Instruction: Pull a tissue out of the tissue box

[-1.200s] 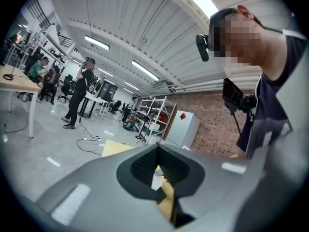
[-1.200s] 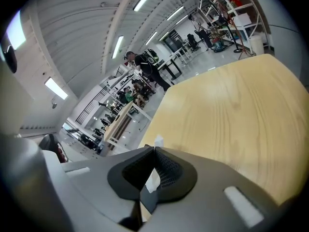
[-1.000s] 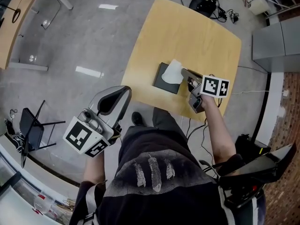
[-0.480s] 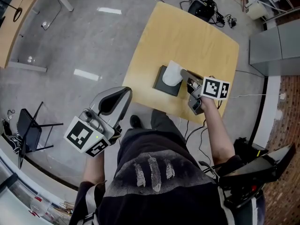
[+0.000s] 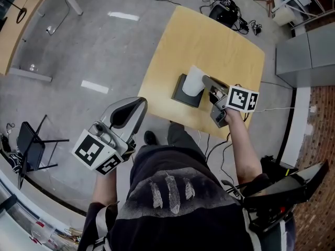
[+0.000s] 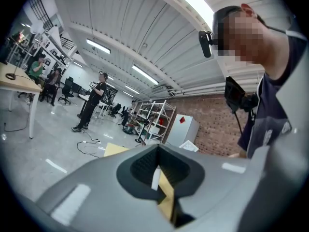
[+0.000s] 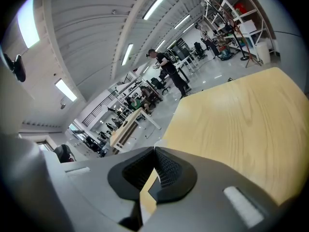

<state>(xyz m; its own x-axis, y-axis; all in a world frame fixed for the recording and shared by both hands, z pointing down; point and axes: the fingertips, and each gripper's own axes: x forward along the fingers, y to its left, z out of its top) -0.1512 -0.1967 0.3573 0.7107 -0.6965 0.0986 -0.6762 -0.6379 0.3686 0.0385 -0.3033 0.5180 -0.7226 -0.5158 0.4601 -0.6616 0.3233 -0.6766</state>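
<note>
A dark tissue box lies near the front edge of the square wooden table. A white tissue stands up out of its slot, stretched toward the tips of my right gripper. That gripper is shut, and the tissue's top edge meets its tips. In the right gripper view the jaws meet over the tabletop, and their body hides the tissue. My left gripper hangs over the floor left of the table, shut and holding nothing. Its tips touch in the left gripper view.
Cables and a black bag lie on the floor beyond the table. A grey cabinet stands to the right, a folding chair far left, another desk top left. People stand far off in the hall.
My right gripper has risen a little, and the tissue now stands taller and narrower out of the box. The left gripper has stayed where it was.
</note>
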